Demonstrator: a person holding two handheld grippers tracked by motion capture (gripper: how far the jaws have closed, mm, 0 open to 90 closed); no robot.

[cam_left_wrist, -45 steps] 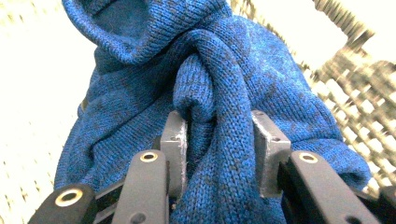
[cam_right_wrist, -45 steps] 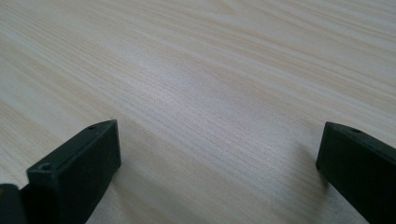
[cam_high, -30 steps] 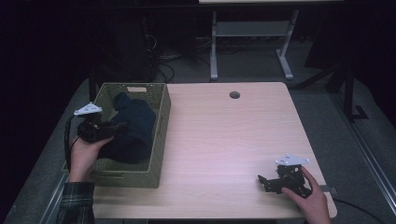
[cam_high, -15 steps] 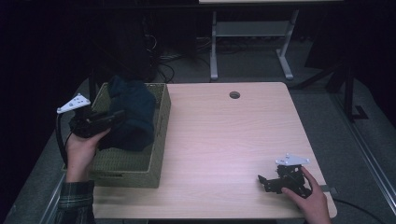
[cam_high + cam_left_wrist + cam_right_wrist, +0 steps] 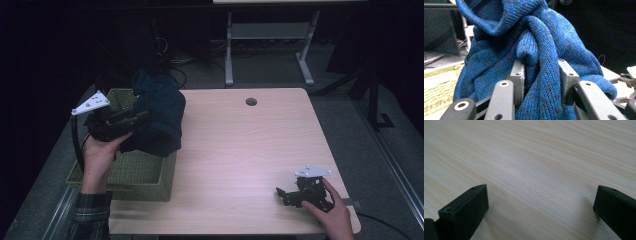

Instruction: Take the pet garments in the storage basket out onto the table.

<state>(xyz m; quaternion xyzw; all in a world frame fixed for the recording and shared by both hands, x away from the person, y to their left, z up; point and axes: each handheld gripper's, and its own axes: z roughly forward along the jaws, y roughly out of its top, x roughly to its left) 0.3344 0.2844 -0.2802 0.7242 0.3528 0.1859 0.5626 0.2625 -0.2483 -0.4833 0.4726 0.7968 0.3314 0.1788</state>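
While lifted, blue sweater (image 5: 159, 116), green basket (image 5: 145, 172)

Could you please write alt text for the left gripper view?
A blue knitted garment is pinched between the left tool's grey jaws and hangs bunched in front of the camera. A green basket lies behind at the lower left.

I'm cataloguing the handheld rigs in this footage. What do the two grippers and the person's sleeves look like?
Both are black two-jaw tools. The left gripper carries a pale grey three-cornered plate on top and a black cable hanging beneath it; in its own view its linkage bars look grey with round bolt holes. The right gripper has the same grey plate, and its jaws are blocky and matte black. The left sleeve is dark plaid; no right sleeve is in frame.
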